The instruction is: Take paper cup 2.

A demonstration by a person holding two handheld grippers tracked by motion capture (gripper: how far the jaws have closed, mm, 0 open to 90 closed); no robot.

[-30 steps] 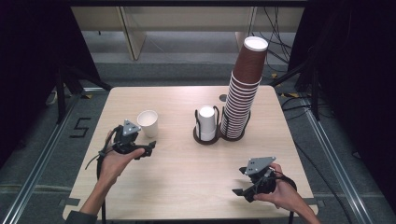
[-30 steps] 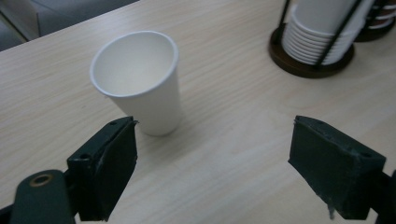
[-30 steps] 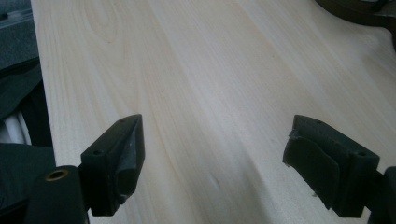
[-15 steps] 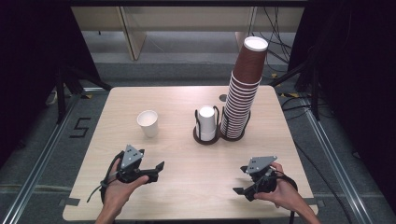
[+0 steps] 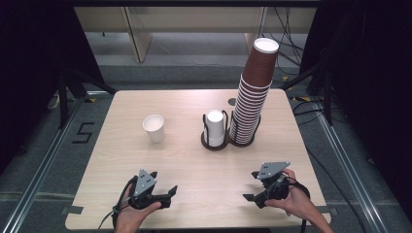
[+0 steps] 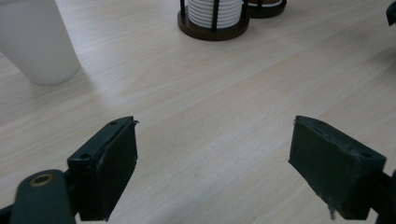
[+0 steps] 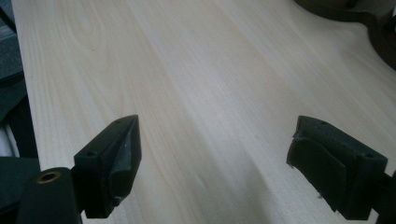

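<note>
High view showed the white paper cup (image 5: 154, 128) upright, up-table of the left gripper (image 5: 171, 193), the nearer one. Both it and the right gripper (image 5: 249, 200) gaped empty, the right's jaws having just widened.

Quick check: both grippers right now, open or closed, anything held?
Left gripper: open, holding nothing.
Right gripper: open, jaws just opening wider, nothing between them.

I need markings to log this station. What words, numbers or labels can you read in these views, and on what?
"5": dark mark on the floor left of the table.
Nothing else readable: the white cup, the brown cup stack and the white cups in the holder show no print, and neither do the left gripper or right gripper.
</note>
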